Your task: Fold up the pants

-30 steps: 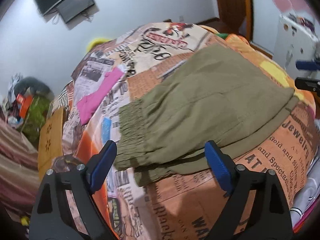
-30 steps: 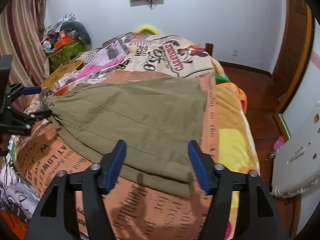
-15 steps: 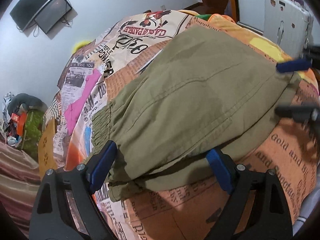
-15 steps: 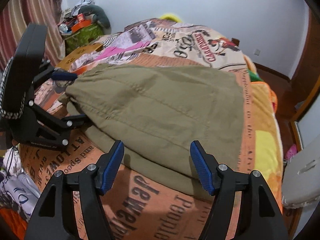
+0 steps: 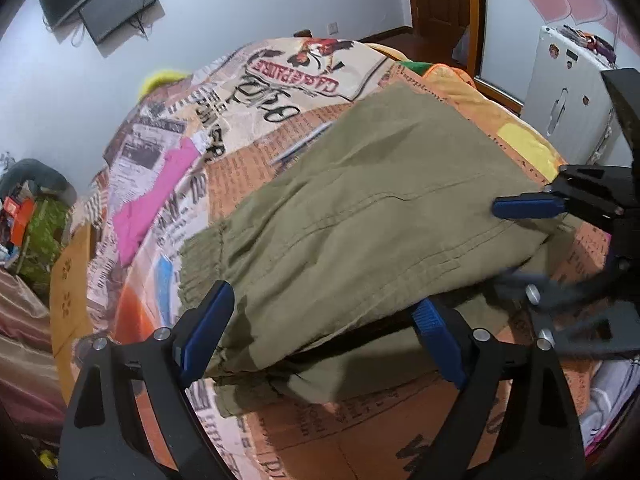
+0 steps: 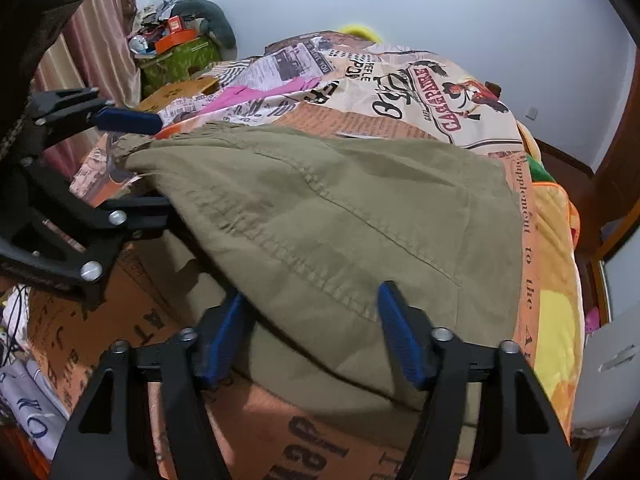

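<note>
You are at the grasping step: the olive pants [image 5: 360, 220] lie already folded once on the newsprint-patterned bed [image 5: 280, 80]. Your left gripper [image 5: 324, 332] stands released astride the waistband-end edge, while your right gripper [image 6: 316, 328] is closing its fingers over the near edge. Next, clench both on that edge, then lift evenly.
</note>
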`<action>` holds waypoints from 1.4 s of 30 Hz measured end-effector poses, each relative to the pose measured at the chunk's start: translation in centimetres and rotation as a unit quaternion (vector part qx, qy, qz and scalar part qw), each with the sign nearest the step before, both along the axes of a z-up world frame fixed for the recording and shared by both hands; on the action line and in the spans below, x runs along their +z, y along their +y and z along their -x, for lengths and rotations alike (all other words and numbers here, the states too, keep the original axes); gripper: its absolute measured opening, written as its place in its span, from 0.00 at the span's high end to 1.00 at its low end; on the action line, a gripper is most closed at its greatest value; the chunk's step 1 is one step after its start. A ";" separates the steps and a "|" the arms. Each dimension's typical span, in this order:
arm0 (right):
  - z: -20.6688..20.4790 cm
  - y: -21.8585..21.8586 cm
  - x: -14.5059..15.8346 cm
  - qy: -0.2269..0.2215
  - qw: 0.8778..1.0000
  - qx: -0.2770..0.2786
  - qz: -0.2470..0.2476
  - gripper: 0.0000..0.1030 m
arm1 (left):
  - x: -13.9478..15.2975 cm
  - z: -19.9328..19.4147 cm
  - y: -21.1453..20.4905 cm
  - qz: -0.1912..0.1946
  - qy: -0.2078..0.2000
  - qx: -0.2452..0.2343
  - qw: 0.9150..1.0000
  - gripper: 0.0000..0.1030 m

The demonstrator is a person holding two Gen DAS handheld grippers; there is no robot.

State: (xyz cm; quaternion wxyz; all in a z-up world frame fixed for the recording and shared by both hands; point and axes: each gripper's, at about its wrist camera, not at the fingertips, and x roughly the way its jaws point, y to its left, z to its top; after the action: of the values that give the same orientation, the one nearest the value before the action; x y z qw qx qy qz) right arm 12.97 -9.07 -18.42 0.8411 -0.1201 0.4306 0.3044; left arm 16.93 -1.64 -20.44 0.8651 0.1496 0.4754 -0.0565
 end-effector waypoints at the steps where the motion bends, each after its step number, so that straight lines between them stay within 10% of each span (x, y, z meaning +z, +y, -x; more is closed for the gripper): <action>1: -0.2 0.0 -0.1 0.003 1.000 -0.001 -0.001 0.58 | -0.1 0.1 -0.1 0.004 0.002 -0.002 1.000 0.13; 6: -0.1 -0.4 0.4 0.003 1.000 -0.006 -0.023 0.84 | -0.7 1.1 -1.4 -0.021 -0.027 -0.017 0.999 0.15; 9: 0.4 -0.2 0.8 -0.014 1.000 -0.002 -0.017 0.88 | -1.3 1.3 -2.2 -0.039 -0.029 -0.029 0.998 0.35; 11: 0.8 -0.1 1.1 -0.025 1.000 0.001 -0.014 0.90 | -1.7 1.3 -2.7 -0.054 -0.023 -0.029 0.998 0.67; 14: 1.0 -0.3 1.5 -0.030 0.999 0.002 -0.014 0.91 | -1.2 1.4 -2.3 -0.034 -0.022 -0.029 0.999 0.75; 34: 2.8 -0.7 0.0 0.009 1.000 0.003 -0.019 0.90 | -3.1 3.3 -1.6 0.013 0.015 -0.027 0.999 0.76; 42: 3.5 -0.7 0.0 0.009 1.000 0.002 -0.001 0.75 | -2.9 3.6 -1.0 0.026 0.028 -0.013 0.999 0.70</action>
State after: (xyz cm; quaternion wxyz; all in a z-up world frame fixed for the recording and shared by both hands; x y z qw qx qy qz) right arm 9.47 -9.74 -18.37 0.8367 -0.1171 0.4376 0.3079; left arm 13.31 -2.69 -23.32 0.8545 0.1311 0.4955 -0.0840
